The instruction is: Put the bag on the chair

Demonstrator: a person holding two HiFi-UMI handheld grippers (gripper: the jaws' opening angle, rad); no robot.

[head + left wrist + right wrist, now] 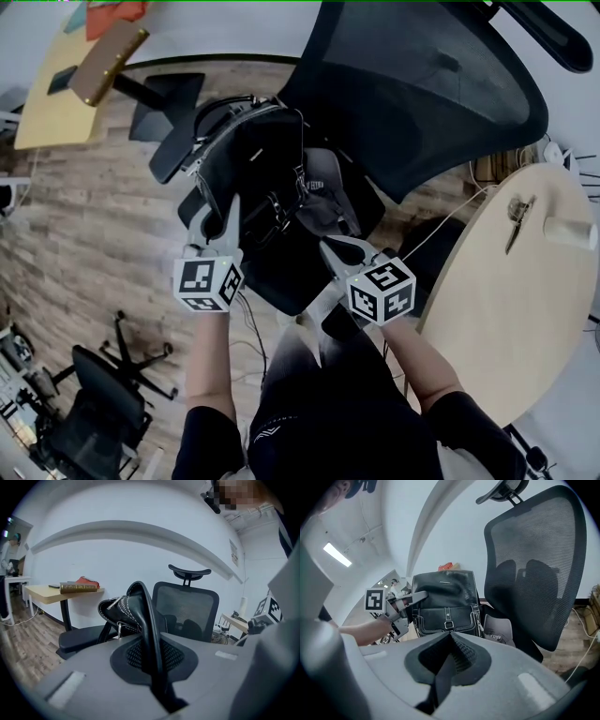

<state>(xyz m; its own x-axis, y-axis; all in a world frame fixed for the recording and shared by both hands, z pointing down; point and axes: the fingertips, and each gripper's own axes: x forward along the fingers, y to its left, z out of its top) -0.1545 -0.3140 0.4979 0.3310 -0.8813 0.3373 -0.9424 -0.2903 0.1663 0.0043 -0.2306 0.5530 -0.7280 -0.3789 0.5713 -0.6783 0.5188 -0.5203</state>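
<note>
At the far left a pale table [42, 117] carries a brown book [108, 61] by its near edge, with something red [114, 13] behind it. Low on the left, a dark office chair [103, 398] stands on the wooden floor [84, 216], well clear of the work. In the middle stands the mesh-backed chair [422, 84], and the black bag [258, 169] sits upright over its seat, in front of the backrest. A grey pad [328, 187] lies just beside the bag, toward the seat's right edge. The bag's base is hidden, so I cannot tell whether it rests fully on the seat. On the right, a round table [497, 328] holds a small tool [518, 217] and a pale cup [569, 232] near its far edge. Nothing stands between the tongs and the seat.

The left tongs [231, 208] are nearly closed, pinching a black strap [147, 634] that rises from the bag. The right tongs [330, 247] are likewise narrow, clamped on another black strap [443, 677] at the bag's right side.

The count is one bag, two straps held, two tongs, two chairs, two tables, one book and one cup.
</note>
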